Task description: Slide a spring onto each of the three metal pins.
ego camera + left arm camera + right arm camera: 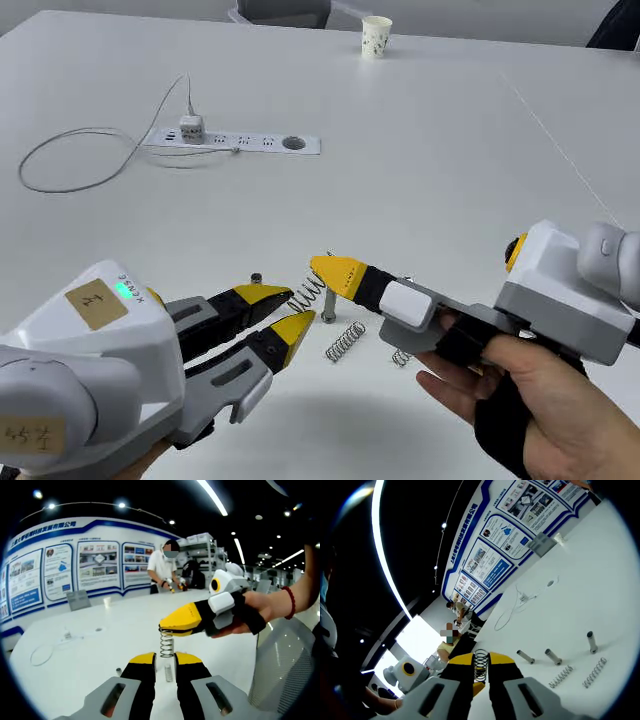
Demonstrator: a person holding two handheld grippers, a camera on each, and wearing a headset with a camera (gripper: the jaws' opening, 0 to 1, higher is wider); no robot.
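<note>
My right gripper (338, 274) reaches in from the right and is shut on a small steel spring (310, 288), which hangs below its yellow tips. In the left gripper view this spring (166, 644) sits just above an upright metal pin (169, 672). My left gripper (278, 311) is open at lower left, with its tips close beside the spring and pin (329, 305). A second pin (256, 279) stands further left. The right gripper view has the held spring (480, 666) and three pins (552, 656) on the table. Two loose springs (345, 342) lie near the pins.
A white power strip (235, 142) with a plugged charger and a looping cable (75, 160) lies at the back left of the white table (430, 170). A paper cup (376, 36) stands at the far edge. A person (162, 567) stands beyond the table.
</note>
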